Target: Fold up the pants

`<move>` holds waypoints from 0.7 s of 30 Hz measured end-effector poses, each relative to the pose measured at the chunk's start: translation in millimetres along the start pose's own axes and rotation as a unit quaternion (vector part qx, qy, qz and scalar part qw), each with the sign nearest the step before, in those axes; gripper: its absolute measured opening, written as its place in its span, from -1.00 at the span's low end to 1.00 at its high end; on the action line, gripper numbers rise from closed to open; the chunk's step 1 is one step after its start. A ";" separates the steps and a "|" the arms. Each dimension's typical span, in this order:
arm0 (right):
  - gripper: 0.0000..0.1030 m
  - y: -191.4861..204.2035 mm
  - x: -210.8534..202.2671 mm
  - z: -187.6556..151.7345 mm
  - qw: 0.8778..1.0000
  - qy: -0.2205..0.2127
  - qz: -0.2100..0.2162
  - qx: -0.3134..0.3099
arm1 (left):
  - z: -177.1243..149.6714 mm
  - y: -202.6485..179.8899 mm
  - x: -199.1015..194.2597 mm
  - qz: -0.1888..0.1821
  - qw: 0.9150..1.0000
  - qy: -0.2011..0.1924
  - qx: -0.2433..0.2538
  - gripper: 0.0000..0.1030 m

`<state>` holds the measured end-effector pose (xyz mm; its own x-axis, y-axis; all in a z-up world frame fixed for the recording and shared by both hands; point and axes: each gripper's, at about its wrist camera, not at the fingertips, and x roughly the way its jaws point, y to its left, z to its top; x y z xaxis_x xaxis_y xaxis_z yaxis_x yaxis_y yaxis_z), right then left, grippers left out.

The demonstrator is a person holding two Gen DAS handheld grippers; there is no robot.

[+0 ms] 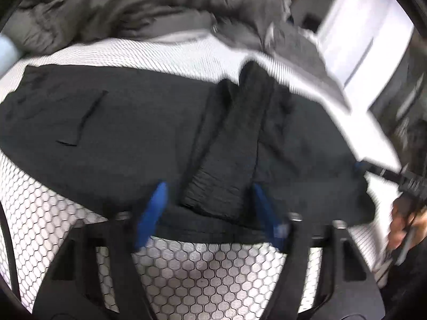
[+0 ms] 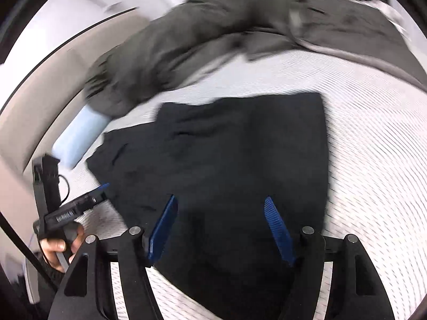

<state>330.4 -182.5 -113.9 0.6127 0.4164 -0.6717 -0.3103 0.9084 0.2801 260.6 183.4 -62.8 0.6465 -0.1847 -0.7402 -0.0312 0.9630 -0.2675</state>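
Black pants (image 2: 240,160) lie mostly flat on the white honeycomb-patterned mattress (image 1: 200,272), already doubled over in part: a thick folded band (image 1: 229,154) sits across the top layer, probably a leg or waistband laid back to shorten the piece. Left gripper (image 1: 208,208) stands at the near edge of the pants, jaws partway apart and straddling that band's end; pads don't look to be pressing cloth, so likely lining up a pinch. Right gripper (image 2: 221,226) hovers over the pants' near portion, jaws wide, holding nothing. Grey duvet (image 2: 200,26) is bunched beyond the pants' far edge, with a pale blue pillow (image 2: 77,138) just beside their far-left corner, leaving the pants a clear patch.
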 end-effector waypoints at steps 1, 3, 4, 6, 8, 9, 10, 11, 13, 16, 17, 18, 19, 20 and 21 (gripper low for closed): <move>0.35 -6.8 2.2 -1.6 1.000 0.006 -0.010 0.002 | -2.7 -4.8 3.0 0.011 1.000 0.008 0.014 -0.08; 0.34 -19.3 3.2 -5.2 0.999 0.016 -0.031 -0.002 | -8.0 -14.0 2.1 0.023 0.999 0.015 0.040 -0.13; 0.34 -20.7 4.2 -7.1 0.999 0.020 -0.032 -0.004 | -10.0 -15.1 -1.0 0.019 0.999 0.021 0.044 -0.13; 0.34 -29.0 -2.1 -14.9 0.999 0.021 -0.032 -0.005 | -11.8 -14.6 -6.9 0.008 0.999 0.025 0.032 -0.13; 0.35 -38.0 -10.4 -19.6 0.999 0.022 -0.028 0.003 | -9.7 -14.9 -16.1 -0.003 1.000 0.016 0.018 -0.09; 0.35 -44.4 -17.1 -19.6 0.999 0.023 -0.025 0.010 | -6.9 -15.4 -23.1 -0.009 1.000 0.008 0.013 -0.07; 0.35 -49.5 -20.0 -21.1 0.999 0.024 -0.022 0.017 | -2.8 -14.8 -28.8 -0.014 1.000 -0.001 0.009 -0.05; 0.35 -54.0 -22.4 -22.7 0.999 0.026 -0.016 0.023 | 2.3 -15.4 -34.0 -0.017 1.000 -0.012 0.006 0.01; 0.35 -59.8 -25.0 -26.4 0.999 0.036 0.014 0.034 | 20.2 -21.4 -37.7 -0.026 0.999 -0.028 0.012 0.18; 0.35 -65.3 -22.9 -31.1 0.996 0.052 0.058 0.049 | 62.2 -36.2 -20.4 -0.026 0.999 -0.032 0.031 0.32; 0.35 -64.9 -20.5 -32.6 0.995 0.057 0.063 0.050 | 78.4 -43.9 -8.3 -0.019 0.999 -0.027 0.038 0.32; 0.34 -64.9 -19.6 -33.8 0.995 0.059 0.062 0.048 | 91.2 -47.1 3.5 -0.008 0.999 -0.021 0.040 0.32; 0.34 -62.7 -16.5 -33.8 0.995 0.062 0.059 0.046 | 109.3 -51.8 24.9 0.008 0.999 -0.003 0.046 0.31; 0.34 -61.8 -14.5 -34.5 0.995 0.065 0.057 0.043 | 119.2 -55.0 38.1 0.013 0.999 0.009 0.049 0.30; 0.34 -61.3 -13.1 -35.2 0.995 0.066 0.056 0.039 | 128.0 -58.7 56.6 0.012 0.998 0.035 0.057 0.22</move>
<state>315.9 -244.9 -146.4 0.4750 0.5120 -0.7157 -0.3114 0.8585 0.4075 396.6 141.5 -10.1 0.5914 -0.1716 -0.7879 0.0442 0.9825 -0.1809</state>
